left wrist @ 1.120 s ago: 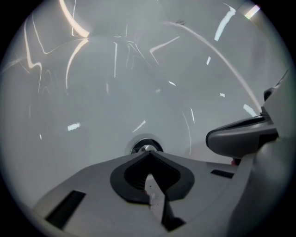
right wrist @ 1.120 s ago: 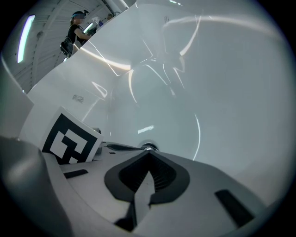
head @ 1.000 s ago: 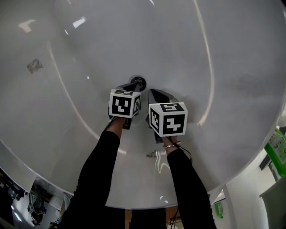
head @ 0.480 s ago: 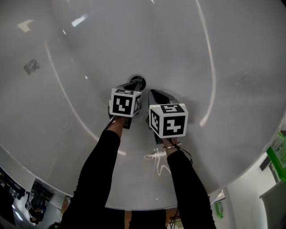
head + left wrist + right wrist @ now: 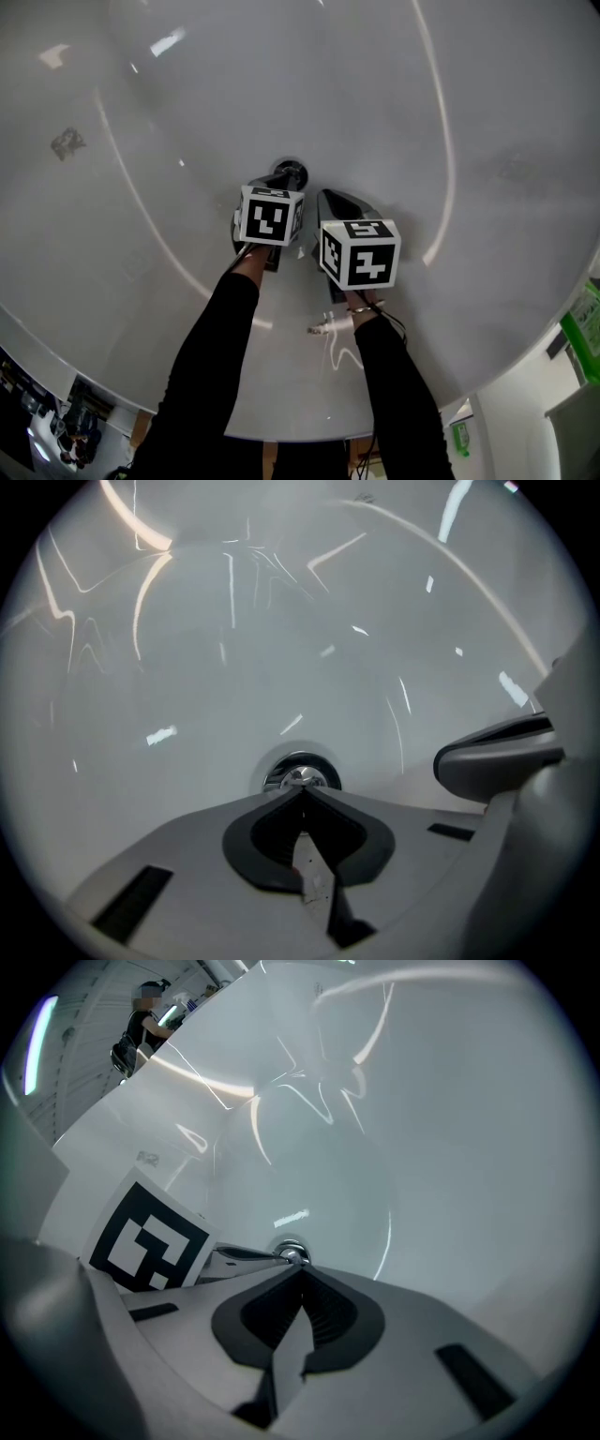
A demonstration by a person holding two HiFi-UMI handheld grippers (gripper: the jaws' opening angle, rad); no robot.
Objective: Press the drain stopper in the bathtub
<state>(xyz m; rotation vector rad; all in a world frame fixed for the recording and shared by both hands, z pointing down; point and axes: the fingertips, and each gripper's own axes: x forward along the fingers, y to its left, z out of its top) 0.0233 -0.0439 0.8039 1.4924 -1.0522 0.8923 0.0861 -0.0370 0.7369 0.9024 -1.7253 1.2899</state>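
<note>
Left gripper [image 5: 302,791]: jaws pressed together, empty, tip at near edge of drain stopper [image 5: 300,777], at centre of bathtub [image 5: 394,103] floor. Right gripper [image 5: 300,1275]: closed too, empty, just beside. Both barely shifted in last second; press probably under way, contact unclear.

Near half of the drain stopper [image 5: 301,772] behind the left gripper [image 5: 302,794] — bathtub [image 5: 487,141] rim beyond the view's edges.

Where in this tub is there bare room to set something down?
The tub floor is bare beyond the drain stopper and out to both curved side walls. It is crowded only at the stopper, where the left gripper, shut, points at it and the right gripper, also shut, hangs alongside.
</note>
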